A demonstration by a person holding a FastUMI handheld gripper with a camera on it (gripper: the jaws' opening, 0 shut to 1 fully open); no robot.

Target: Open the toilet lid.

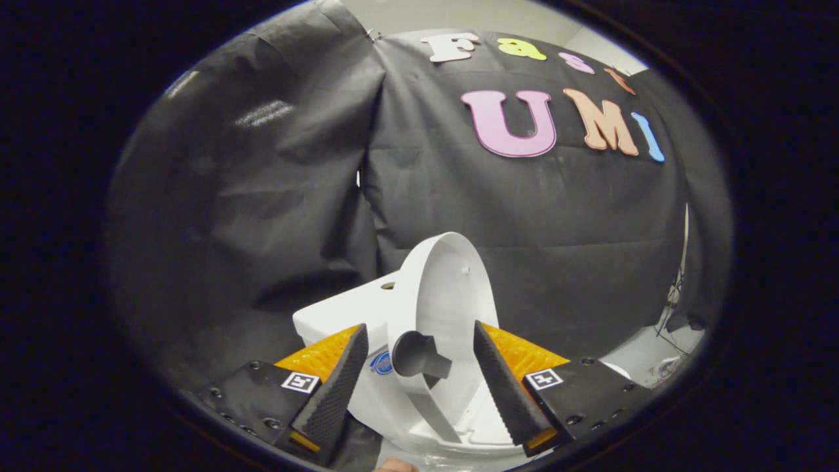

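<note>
The tongs [419,387] are released, their 2 fingers [334,387] spread wide and pressing on nothing. Each finger carries a small square black-and-white marker on its upper face; the pattern is a code, not readable writing.

Between and just beyond the fingers stands a white toilet [406,393]. Its lid [446,295] is already raised, standing almost upright and leaning back toward the tank [347,311], with its hollow inner side turned toward the tongs. A small peg or bump shows near the top of that inner face. A dark, round knob-like handle [416,356] juts out from the lower edge of the lid, in the gap between the 2 fingers and touching neither of them.

On the side of the toilet, just beside the left finger, sits a small round blue sticker [381,362]; it is too small and blurred to read.

The tank has a round hole or button [387,286] on its flat top. Behind the toilet hangs the black cloth wall [262,196] of the booth, creased and folded, with a narrow slit where 2 panels meet. To the right, past the right finger, a pale floor [645,354] shows with some dark cables [672,314] and a bit of clutter at the foot of the cloth. A fingertip [396,466] of the person shows below the tongs.
</note>
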